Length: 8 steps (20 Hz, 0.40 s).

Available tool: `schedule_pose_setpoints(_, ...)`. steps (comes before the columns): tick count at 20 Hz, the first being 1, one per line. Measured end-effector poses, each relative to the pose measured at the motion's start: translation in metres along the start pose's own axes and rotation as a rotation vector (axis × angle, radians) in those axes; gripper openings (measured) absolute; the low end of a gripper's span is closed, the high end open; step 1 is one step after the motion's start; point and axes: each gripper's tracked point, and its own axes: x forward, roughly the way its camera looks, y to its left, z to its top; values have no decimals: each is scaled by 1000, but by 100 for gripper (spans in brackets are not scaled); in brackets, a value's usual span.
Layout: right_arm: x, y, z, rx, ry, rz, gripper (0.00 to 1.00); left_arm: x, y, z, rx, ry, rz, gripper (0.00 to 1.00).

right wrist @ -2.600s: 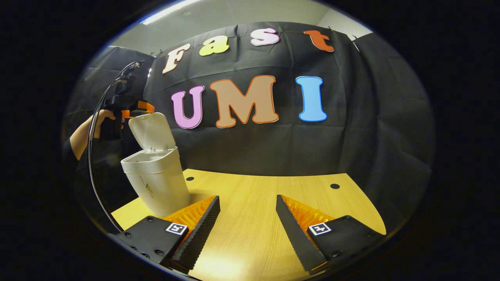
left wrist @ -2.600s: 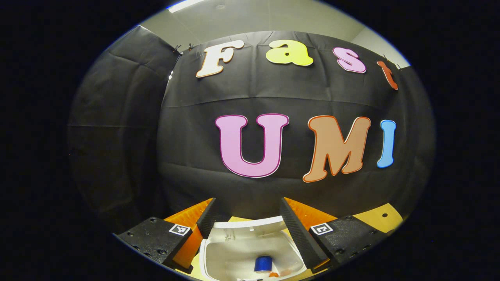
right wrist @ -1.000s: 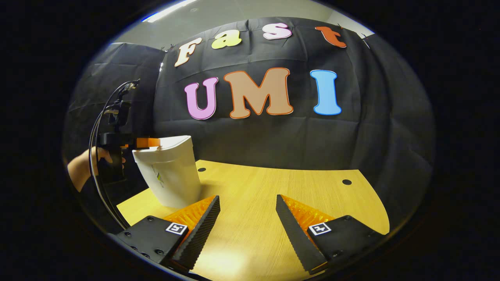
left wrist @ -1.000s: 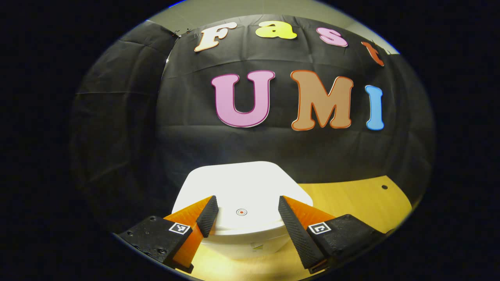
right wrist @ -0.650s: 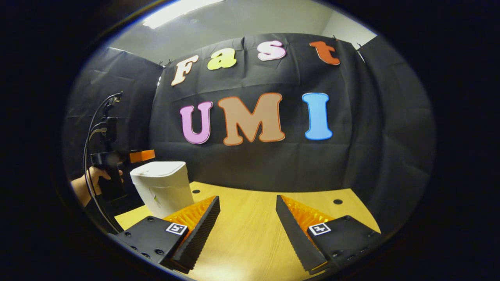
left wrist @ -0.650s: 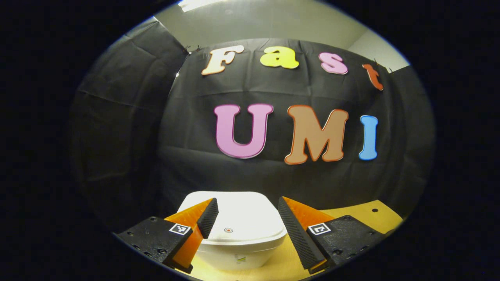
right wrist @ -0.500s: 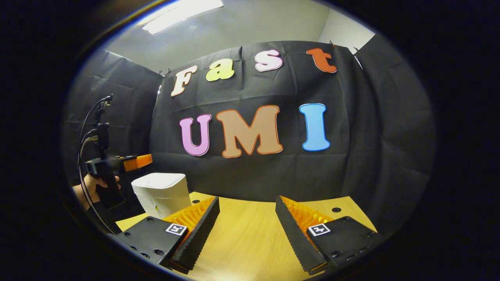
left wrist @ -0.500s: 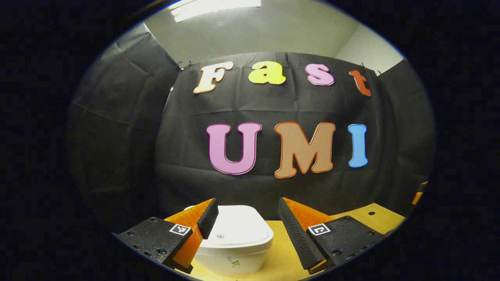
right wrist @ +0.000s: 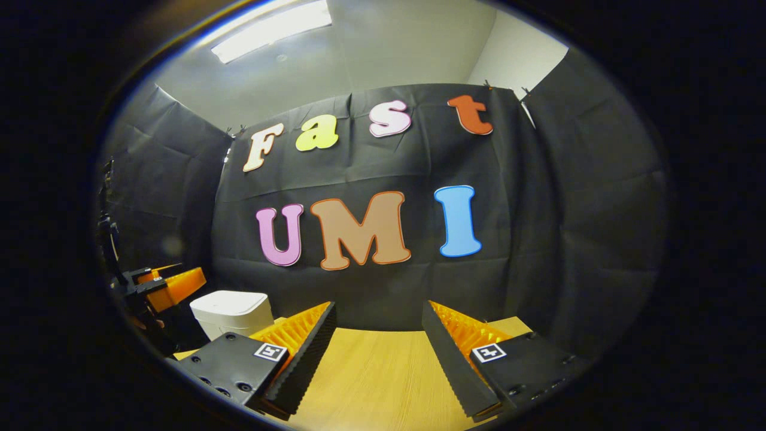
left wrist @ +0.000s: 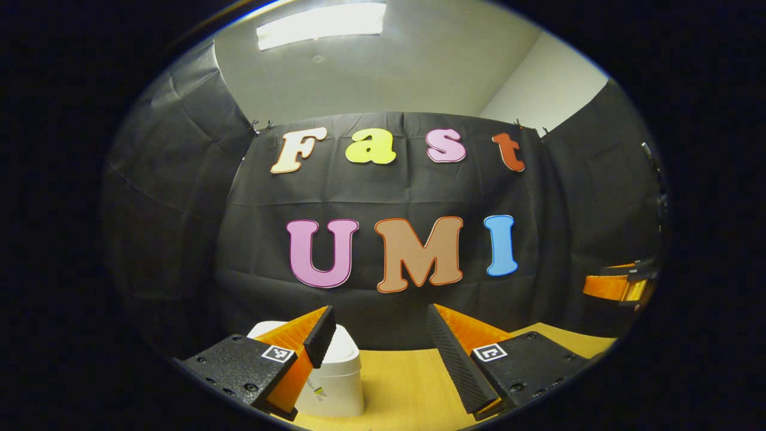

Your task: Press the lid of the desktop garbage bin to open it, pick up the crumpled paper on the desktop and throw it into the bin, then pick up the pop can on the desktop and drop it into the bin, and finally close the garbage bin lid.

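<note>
The white desktop bin (left wrist: 338, 377) stands on the wooden table (left wrist: 407, 389) with its lid down. In the left gripper view it sits low and left, partly behind one finger. My left gripper (left wrist: 379, 311) is open, drawn back from the bin and holding nothing. In the right gripper view the bin (right wrist: 230, 311) is at the far left, and the left gripper (right wrist: 170, 284) hovers just left of it, apart from the lid. My right gripper (right wrist: 379, 306) is open over bare table (right wrist: 371, 377) with nothing between its fingers.
The black cloth wall closes off the back and sides of the table. At the far right edge of the left gripper view the right gripper (left wrist: 616, 284) hangs above table height. A ceiling light (left wrist: 320, 24) is overhead.
The bin lid stood open with the blue can inside 2.6 s ago; it is down now. The left gripper has come off the lid and pulled back. Both views have tilted upward.
</note>
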Motion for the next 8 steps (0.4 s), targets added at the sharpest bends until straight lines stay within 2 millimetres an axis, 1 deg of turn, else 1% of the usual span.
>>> schedule_pose_setpoints(1,-4,6,2,0,-10,0,99,-3,-6,0,3,3,-18,92)
schedule_pose_setpoints(3,-7,10,1,-19,-13,-11,95,-6,-13,1,-16,3,-45,92)
schedule_pose_setpoints(5,-11,16,3,-26,-17,-6,95,-6,-18,-2,-43,15,-61,92)
schedule_pose_setpoints(8,-13,20,3,-28,-21,-10,95,-8,-20,0,-59,19,-78,94)
